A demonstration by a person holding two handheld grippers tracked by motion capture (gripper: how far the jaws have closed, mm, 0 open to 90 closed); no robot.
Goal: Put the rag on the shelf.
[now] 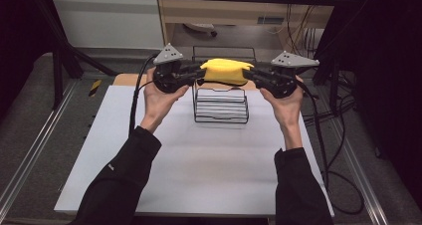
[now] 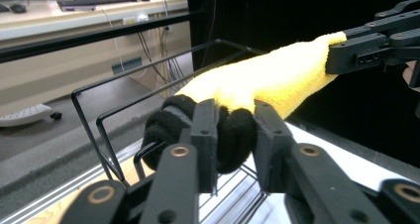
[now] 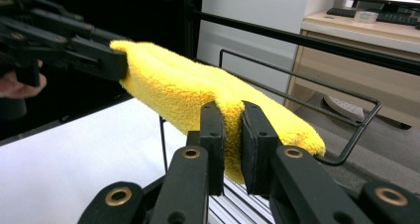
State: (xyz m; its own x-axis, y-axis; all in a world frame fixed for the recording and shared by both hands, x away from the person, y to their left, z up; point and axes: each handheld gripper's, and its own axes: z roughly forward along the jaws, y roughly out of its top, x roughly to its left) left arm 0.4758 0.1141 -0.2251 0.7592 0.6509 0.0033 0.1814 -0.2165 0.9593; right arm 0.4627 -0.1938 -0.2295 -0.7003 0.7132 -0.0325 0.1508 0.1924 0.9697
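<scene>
A yellow fluffy cloth [image 1: 225, 70] hangs stretched between my two grippers, just above a black wire rack [image 1: 220, 116]. My left gripper [image 1: 201, 73] is shut on its left end, and in the left gripper view that gripper [image 2: 236, 130] pinches a black fuzzy bunch joined to the yellow cloth [image 2: 267, 80]. My right gripper [image 1: 248, 74] is shut on the other end. In the right gripper view its jaws [image 3: 233, 130] squeeze a fold of the cloth [image 3: 173, 85]. Each gripper view also shows the other gripper [image 2: 337, 55] [image 3: 116, 60] at the cloth's far end.
The rack stands at the back middle of a white board [image 1: 199, 170], with flat slats at its bottom. Its top wire rim [image 2: 89, 120] [image 3: 356, 130] runs right under the cloth. Cables [image 1: 323, 150] trail off the board's right side. A wooden desk [image 1: 239, 11] stands behind.
</scene>
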